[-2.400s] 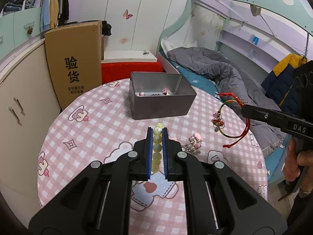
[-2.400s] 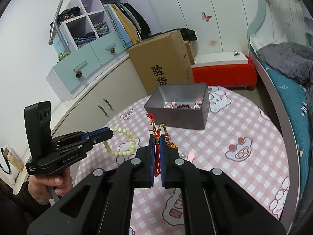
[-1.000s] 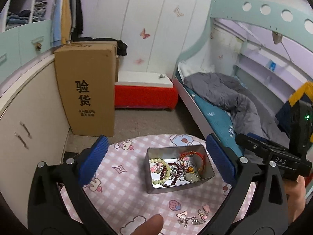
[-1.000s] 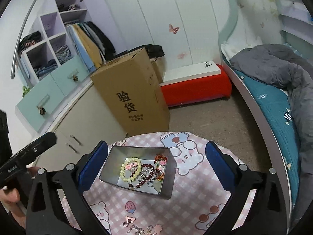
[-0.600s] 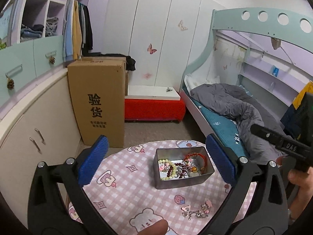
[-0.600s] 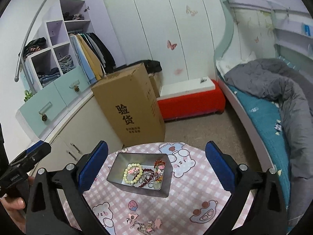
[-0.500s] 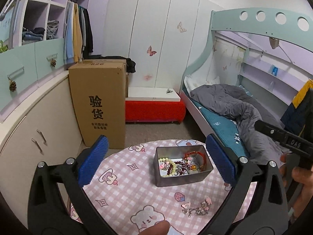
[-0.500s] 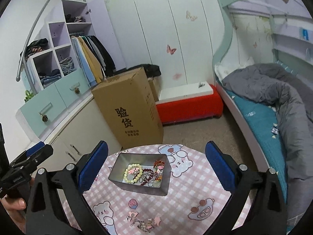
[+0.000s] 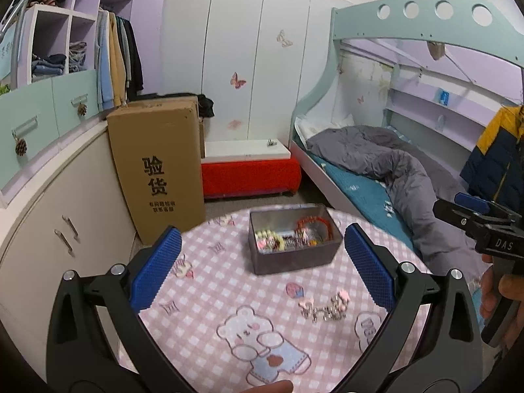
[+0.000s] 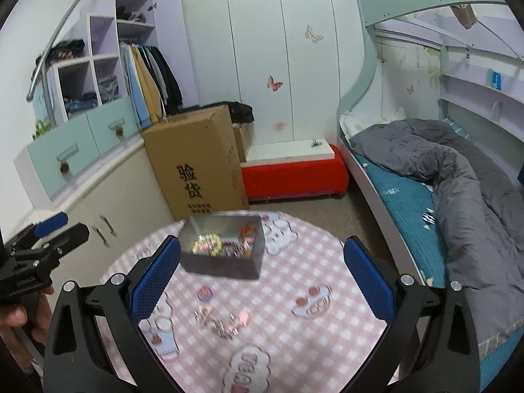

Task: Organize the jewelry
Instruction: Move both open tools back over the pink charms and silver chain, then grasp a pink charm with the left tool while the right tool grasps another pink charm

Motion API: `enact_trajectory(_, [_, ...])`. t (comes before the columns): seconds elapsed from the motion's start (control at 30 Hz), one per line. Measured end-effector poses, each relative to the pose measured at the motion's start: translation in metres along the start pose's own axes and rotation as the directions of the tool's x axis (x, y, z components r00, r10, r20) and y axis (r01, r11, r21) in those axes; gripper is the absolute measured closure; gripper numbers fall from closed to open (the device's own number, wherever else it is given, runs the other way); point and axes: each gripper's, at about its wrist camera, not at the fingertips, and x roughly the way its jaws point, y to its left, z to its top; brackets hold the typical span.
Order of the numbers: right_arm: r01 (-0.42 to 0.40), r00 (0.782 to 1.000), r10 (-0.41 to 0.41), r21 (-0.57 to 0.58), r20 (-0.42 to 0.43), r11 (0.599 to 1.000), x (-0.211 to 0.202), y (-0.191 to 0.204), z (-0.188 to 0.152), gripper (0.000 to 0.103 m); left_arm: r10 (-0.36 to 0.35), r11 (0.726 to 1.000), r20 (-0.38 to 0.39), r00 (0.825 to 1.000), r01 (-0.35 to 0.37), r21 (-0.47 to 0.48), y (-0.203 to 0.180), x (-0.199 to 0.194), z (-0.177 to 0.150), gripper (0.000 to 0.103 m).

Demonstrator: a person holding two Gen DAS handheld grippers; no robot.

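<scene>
A grey metal box (image 9: 291, 255) (image 10: 226, 267) stands on the round pink checked table (image 9: 229, 294) (image 10: 294, 327). Inside it lie a pale green bead bracelet (image 9: 267, 239) (image 10: 208, 245), a red cord bracelet (image 9: 314, 224) (image 10: 247, 231) and dark beads. A small pile of silver and pink trinkets (image 9: 326, 306) (image 10: 221, 322) rests loose on the cloth, nearer to me than the box. My left gripper (image 9: 262, 271) is wide open and empty, held high above the table. My right gripper (image 10: 262, 270) is likewise wide open, with nothing between its blue pads.
A tall cardboard box (image 9: 160, 170) stands on the floor behind the table, beside cream cabinets (image 9: 49, 229). A red bench (image 9: 250, 173) and a bed with a grey duvet (image 9: 393, 170) lie beyond. A hand (image 9: 501, 294) holds the right gripper's handle at the right edge.
Both grippers let go of their bracelets, which now lie in the box, and opened wide. Both have since drawn back and up, away from the table.
</scene>
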Motion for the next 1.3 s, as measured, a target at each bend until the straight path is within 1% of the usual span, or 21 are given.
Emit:
enact_trajectory(0.23, [0.0,0.997,0.001,0.014,-0.077,1.0,0.004,-0.002,-0.035,0.007,-0.008,1.0,-0.082,0.997,0.008,0.001,-0.003,0.009,-0.037,0.006])
enact_trajectory(0.3, [0.003,0.995,-0.001,0.02,-0.102,1.0,0.009,-0.004,-0.043,0.007,-0.01,1.0,-0.117,0.993,0.011,0.007,-0.006,0.015,-0.047,0.006])
enact_trajectory(0.4, [0.004,0.991,-0.001,0.024,-0.135,1.0,0.014,-0.007,-0.053,0.007,-0.013,1.0,-0.148,0.989,0.015,0.018,-0.013,0.024,-0.059,0.006])
enact_trajectory(0.53, [0.007,0.983,-0.002,0.027,-0.185,1.0,0.022,-0.011,-0.066,0.007,0.001,0.999,-0.193,0.981,0.007,0.044,-0.021,0.042,-0.071,0.006])
enact_trajectory(0.7, [-0.014,0.975,0.018,0.022,-0.224,1.0,0.031,-0.01,-0.077,0.007,-0.006,0.998,-0.264,0.965,0.024,0.064,-0.029,0.074,-0.088,0.006])
enact_trajectory(0.73, [-0.017,0.973,0.022,0.023,-0.231,1.0,0.033,-0.01,-0.079,0.007,-0.005,0.997,-0.287,0.958,0.026,0.07,-0.031,0.084,-0.092,0.006])
enact_trajectory(0.87, [-0.026,0.965,0.031,0.022,-0.26,0.999,0.039,-0.011,-0.086,0.007,-0.006,0.997,-0.338,0.941,0.031,0.068,-0.034,0.109,-0.103,0.006])
enact_trajectory(1.1, [-0.028,0.953,0.036,0.03,-0.301,0.999,0.049,-0.015,-0.095,0.007,0.003,0.998,-0.368,0.93,0.022,0.065,-0.032,0.134,-0.11,0.006])
enact_trajectory(1.17, [-0.03,0.95,0.038,0.032,-0.31,0.999,0.052,-0.015,-0.096,0.007,0.006,0.997,-0.379,0.926,0.023,0.072,-0.032,0.14,-0.112,0.01])
enact_trajectory(1.2, [-0.03,0.949,0.039,0.032,-0.313,0.999,0.053,-0.015,-0.097,0.007,0.005,0.997,-0.388,0.922,0.026,0.076,-0.033,0.144,-0.113,0.014])
enact_trajectory(1.23, [-0.034,0.948,0.043,0.033,-0.316,0.999,0.054,-0.014,-0.097,0.007,0.003,0.997,-0.394,0.919,0.03,0.077,-0.034,0.145,-0.113,0.021])
enact_trajectory(1.27, [-0.037,0.947,0.045,0.032,-0.317,0.999,0.055,-0.013,-0.098,0.007,-0.002,0.996,-0.405,0.914,0.036,0.078,-0.034,0.149,-0.115,0.025])
enact_trajectory(1.3, [-0.039,0.946,0.046,0.03,-0.32,0.999,0.056,-0.013,-0.098,0.007,0.001,0.996,-0.404,0.915,0.036,0.084,-0.035,0.15,-0.115,0.028])
